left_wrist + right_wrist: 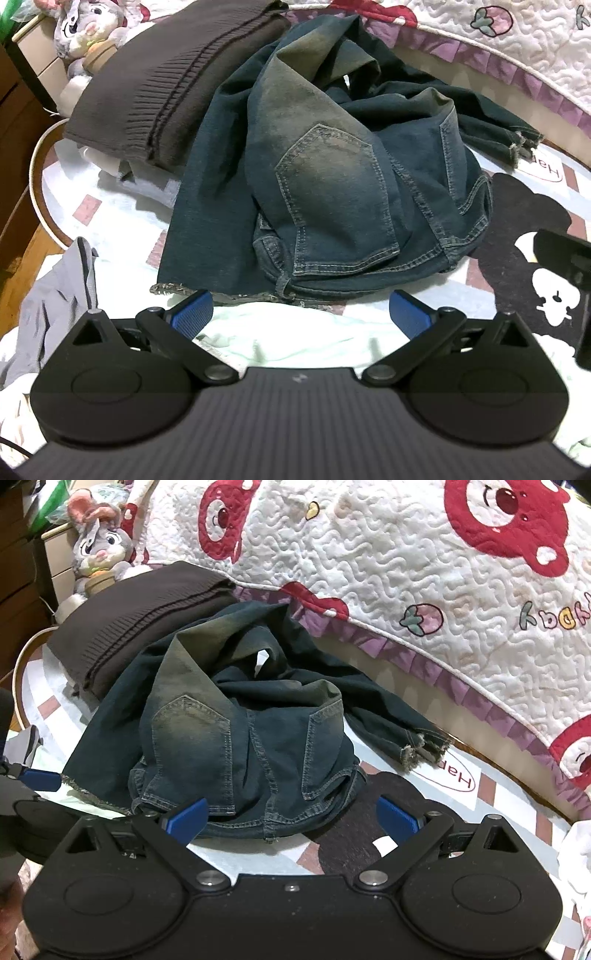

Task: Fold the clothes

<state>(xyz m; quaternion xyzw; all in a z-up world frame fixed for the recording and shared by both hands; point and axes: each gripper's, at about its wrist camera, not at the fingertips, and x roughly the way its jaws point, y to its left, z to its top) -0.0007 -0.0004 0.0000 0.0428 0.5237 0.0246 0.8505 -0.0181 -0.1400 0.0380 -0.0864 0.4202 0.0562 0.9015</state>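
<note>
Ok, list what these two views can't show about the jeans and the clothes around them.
- Jeans front: both views, crumpled, facing down.
- White garment: left wrist view, mostly hidden by the left gripper.
- Brown knit: both views, folded, type unclear.
- Grey garment: left wrist view, cut off by the edge.

I'm working in a home bedroom. A quilted bedspread (424, 561) printed with red bears and strawberries hangs off a bed beside me, a plush rabbit (101, 550) sits against a small drawer unit (59, 565), and worn jeans (332, 184) and a folded brown knit (177, 81) lie on a patterned round mat (110, 199).
</note>
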